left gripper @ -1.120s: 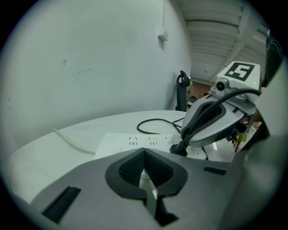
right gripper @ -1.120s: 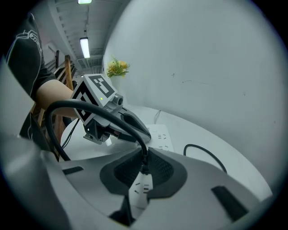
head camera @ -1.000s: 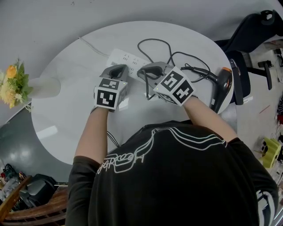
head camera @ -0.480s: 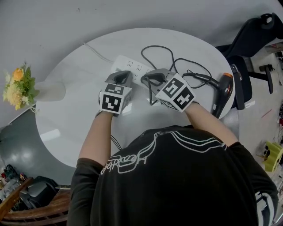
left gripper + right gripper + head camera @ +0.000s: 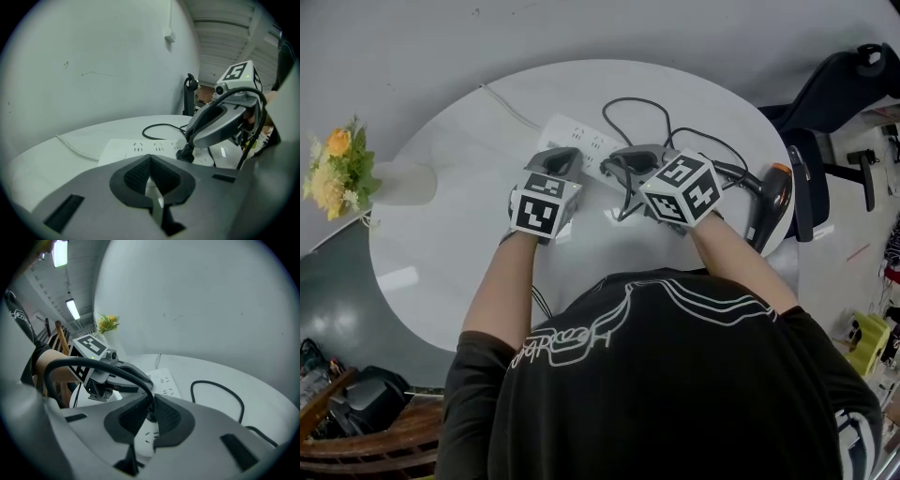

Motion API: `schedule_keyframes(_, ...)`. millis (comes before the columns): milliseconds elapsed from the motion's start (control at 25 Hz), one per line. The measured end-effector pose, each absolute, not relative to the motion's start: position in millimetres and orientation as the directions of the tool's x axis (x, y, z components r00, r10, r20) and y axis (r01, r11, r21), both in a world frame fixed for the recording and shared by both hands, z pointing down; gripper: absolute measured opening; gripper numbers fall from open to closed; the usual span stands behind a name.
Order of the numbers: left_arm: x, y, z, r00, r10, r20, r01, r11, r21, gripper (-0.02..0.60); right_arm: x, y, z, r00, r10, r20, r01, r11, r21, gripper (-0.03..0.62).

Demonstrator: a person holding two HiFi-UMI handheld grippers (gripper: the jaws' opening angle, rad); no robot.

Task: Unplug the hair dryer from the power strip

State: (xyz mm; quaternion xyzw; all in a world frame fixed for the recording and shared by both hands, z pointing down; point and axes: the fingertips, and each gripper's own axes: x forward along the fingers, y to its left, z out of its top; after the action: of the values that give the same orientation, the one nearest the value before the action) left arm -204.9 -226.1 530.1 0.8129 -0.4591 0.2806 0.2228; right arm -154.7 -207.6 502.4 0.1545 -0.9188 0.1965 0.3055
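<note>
The plug [image 5: 186, 152] is still in the power strip [image 5: 577, 139] by the table's [image 5: 450, 234] far edge. The right gripper [image 5: 615, 162] pinches it; the pull is left. The left gripper [image 5: 563, 157], fingers closed, seems to hold the strip down. The hair dryer [image 5: 769, 202] lies at the right edge.

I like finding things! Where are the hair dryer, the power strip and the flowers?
hair dryer [image 5: 772, 199]: head view, on its dark body.
power strip [image 5: 577, 134]: head view, on its white top.
flowers [image 5: 336, 169]: head view, on the middle of the bunch.
</note>
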Motion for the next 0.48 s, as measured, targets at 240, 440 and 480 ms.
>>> schedule_keyframes(240, -205.4, -226.7, 530.9, 0.427, -0.612, 0.666, -0.872, -0.473, 0.124, 0.003, -158.5, -201.7, 500.9, -0.728, -0.197, 0.656, -0.373, 0.917, -0.139, 0.026)
schedule_keyframes(440, -205.7, -226.2, 531.3, 0.418, -0.615, 0.669, -0.873, -0.477, 0.107, 0.003, -160.7, -197.7, 501.6, -0.709, -0.21, 0.673, -0.34, 0.938, -0.066, 0.026)
schedule_keyframes(480, -205.4, -226.6, 531.1, 0.418, -0.614, 0.669, -0.872, -0.478, 0.105, 0.003, -160.1, -198.5, 502.0, -0.712, -0.203, 0.672, -0.339, 0.938, -0.076, 0.026)
